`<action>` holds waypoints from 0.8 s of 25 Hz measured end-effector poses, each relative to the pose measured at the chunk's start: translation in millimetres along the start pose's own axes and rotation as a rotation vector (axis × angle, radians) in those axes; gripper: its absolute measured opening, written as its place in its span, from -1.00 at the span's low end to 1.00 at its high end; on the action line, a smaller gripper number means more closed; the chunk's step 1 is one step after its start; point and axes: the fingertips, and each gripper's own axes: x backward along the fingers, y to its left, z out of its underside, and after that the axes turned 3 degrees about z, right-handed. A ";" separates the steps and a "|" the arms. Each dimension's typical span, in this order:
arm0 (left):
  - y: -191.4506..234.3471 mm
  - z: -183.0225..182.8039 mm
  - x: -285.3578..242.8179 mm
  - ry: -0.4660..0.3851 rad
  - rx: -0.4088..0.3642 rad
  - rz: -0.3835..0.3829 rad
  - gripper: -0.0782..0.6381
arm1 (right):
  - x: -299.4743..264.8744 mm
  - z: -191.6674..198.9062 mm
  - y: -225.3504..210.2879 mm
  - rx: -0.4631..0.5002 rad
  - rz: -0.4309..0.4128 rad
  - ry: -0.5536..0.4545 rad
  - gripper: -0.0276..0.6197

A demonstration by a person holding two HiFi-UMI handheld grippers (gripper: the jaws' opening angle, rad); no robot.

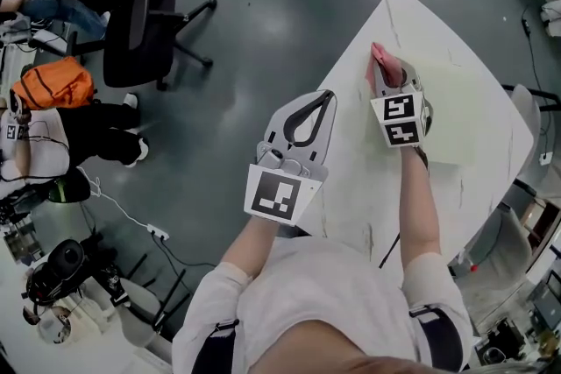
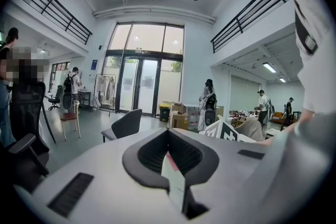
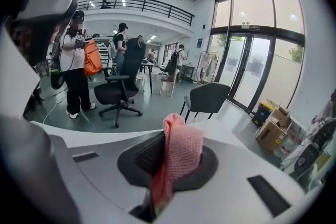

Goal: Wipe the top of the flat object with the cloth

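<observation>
While a person stands at a white table (image 1: pixel 368 197), the right gripper (image 1: pixel 392 81) grips a pink cloth (image 1: pixel 383 61) above it.
At the table's left edge, the left gripper (image 1: pixel 326 96) has its jaws drawn together on nothing. The right gripper view shows the cloth's knitted weave, folded upright between clamped jaws; the head view shows only a pink tuft.

Two grippers (image 1: pixel 327 95) (image 1: pixel 392 81), one pink cloth (image 1: pixel 382 59), one white table (image 1: pixel 456 92), one black swivel chair (image 1: pixel 145 29), one orange bag (image 1: pixel 54 84).
</observation>
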 end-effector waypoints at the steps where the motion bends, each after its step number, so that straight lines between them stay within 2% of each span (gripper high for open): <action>1: -2.4 0.8 -1.3 0.003 -0.001 0.001 -0.74 | 1.5 1.7 -2.9 0.001 0.006 0.002 -0.82; 8: -11.4 3.8 0.4 0.017 -0.002 0.033 -0.74 | 14.4 7.9 -15.6 0.022 0.064 0.021 -0.82; 20: -39.1 3.1 -16.0 0.028 -0.028 0.077 -0.74 | 38.4 45.1 -69.0 -0.014 0.134 0.055 -0.82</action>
